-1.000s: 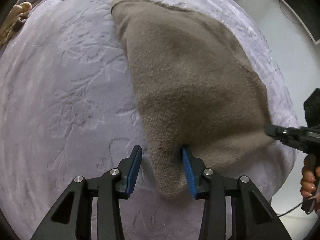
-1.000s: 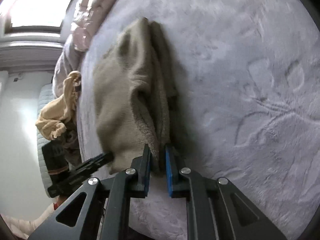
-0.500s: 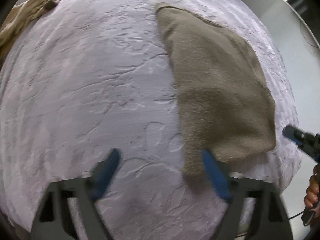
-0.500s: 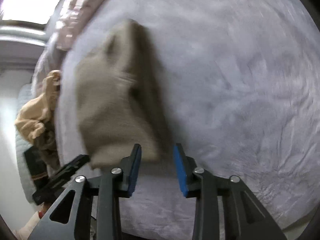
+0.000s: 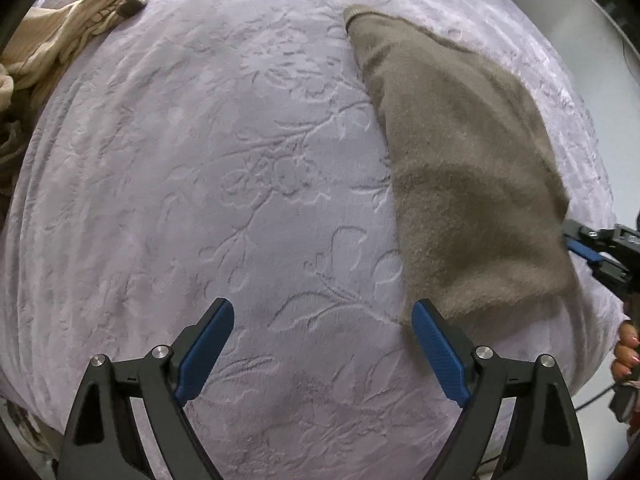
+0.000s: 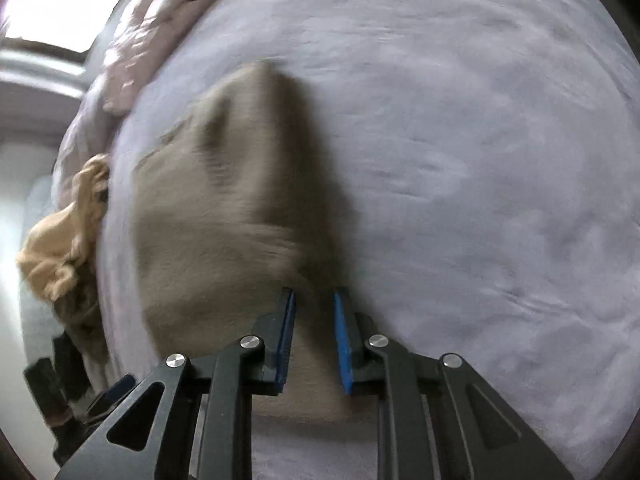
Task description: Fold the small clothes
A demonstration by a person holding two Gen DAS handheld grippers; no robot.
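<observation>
Two black handheld grippers, the left gripper (image 5: 322,354) and right gripper (image 6: 314,340), carry ribbed blue pads and silver pivot screws. A hand (image 5: 625,356) shows polished nails.

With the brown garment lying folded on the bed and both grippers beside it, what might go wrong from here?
The brown garment lies near the bed edge, so a nudge may slide it off. The right gripper has cloth between its part-open jaws and could drag the fold open on leaving. The open left gripper may snag the near corner.
</observation>
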